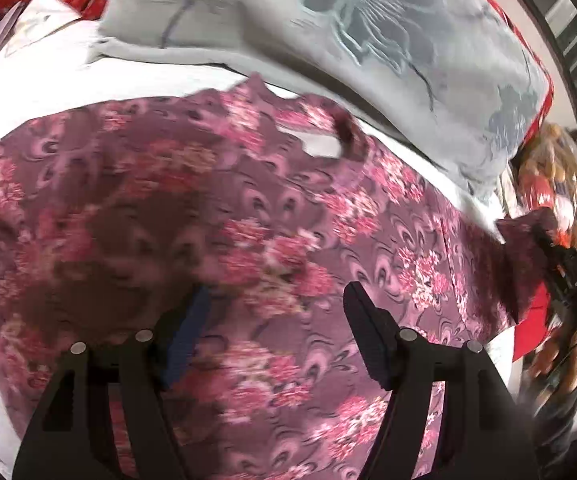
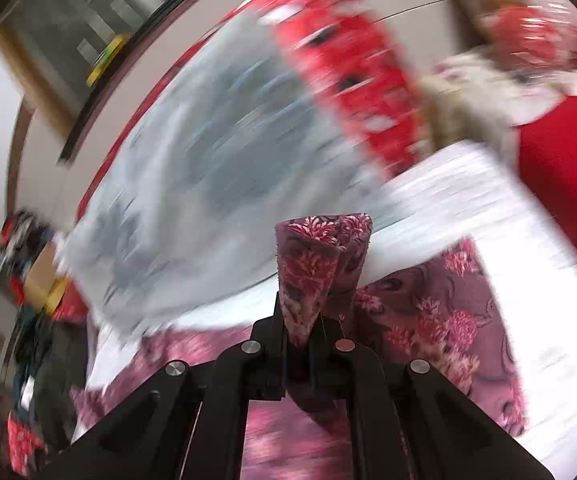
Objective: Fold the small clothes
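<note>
the floral garment [image 1: 248, 216] lies spread over a white sheet [image 1: 160, 76], filling the left wrist view from about 9 o'clock across to 3 o'clock. its far edge runs ragged near 12 o'clock, where a small loop of cloth leaves a gap of white showing. bare sheet is open beyond that edge and along the lower left at 8 o'clock. a grey pillow with a flower outline [image 1: 368, 32] closes off the sheet from 11 to 2 o'clock, and red patterned bedding shows past it at the top left. clutter at 3 o'clock is too blurred to name.

no writing or label can be read in either view.

the cloth is mauve-purple with pink and red flower clusters and curling swirls, thin and creased.

the left gripper [image 1: 280, 320] hangs over the middle of the garment with its jaws spread wide and nothing between them. the right gripper [image 2: 308, 320] is clenched on a bunched corner of the garment [image 2: 320, 264], which stands up in a cone from the jaws; in the left wrist view it appears at 3 o'clock, lifting that corner off the sheet. the right wrist view is heavily smeared, with white sheet [image 2: 528, 280] open toward 3 o'clock.
</note>
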Demonstrator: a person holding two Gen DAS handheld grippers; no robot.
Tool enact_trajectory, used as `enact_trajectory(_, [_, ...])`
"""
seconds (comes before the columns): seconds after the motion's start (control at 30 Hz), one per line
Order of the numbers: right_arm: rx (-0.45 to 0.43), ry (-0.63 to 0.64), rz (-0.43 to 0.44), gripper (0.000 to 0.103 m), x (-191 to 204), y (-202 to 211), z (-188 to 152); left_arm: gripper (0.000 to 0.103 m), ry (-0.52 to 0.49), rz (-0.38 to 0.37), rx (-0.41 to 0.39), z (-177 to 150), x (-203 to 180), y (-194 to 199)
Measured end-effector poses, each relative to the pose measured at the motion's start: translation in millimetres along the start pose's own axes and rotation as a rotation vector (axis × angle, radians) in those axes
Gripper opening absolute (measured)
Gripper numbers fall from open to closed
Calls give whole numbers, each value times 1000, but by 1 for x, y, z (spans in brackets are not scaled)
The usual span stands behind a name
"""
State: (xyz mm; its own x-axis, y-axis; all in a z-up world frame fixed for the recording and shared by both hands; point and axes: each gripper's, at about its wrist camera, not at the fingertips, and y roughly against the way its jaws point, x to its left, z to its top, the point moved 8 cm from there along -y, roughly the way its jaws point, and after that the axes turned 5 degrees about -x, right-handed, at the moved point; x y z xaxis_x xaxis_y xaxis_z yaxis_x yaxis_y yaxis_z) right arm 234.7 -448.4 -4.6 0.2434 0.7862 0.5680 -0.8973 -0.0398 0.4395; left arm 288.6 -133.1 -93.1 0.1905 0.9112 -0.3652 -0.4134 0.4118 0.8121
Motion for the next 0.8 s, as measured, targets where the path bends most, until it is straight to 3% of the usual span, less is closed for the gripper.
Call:
enact_trajectory(0.23, [146,86,145,7,132,-54,-84,69,43,5,-22,17,55,35])
enact_trajectory(0.5, [265,181,238,7,253,-96,-171,69,85,13,-29,31,123,63])
enact_trajectory(0.67, [297,214,275,8,307,-115,-209,69,89,18,-53,32,147,76])
enact_trajectory(0.8, [349,205,284,15,323,-128,-238,69,113,12,-63,33,156,81])
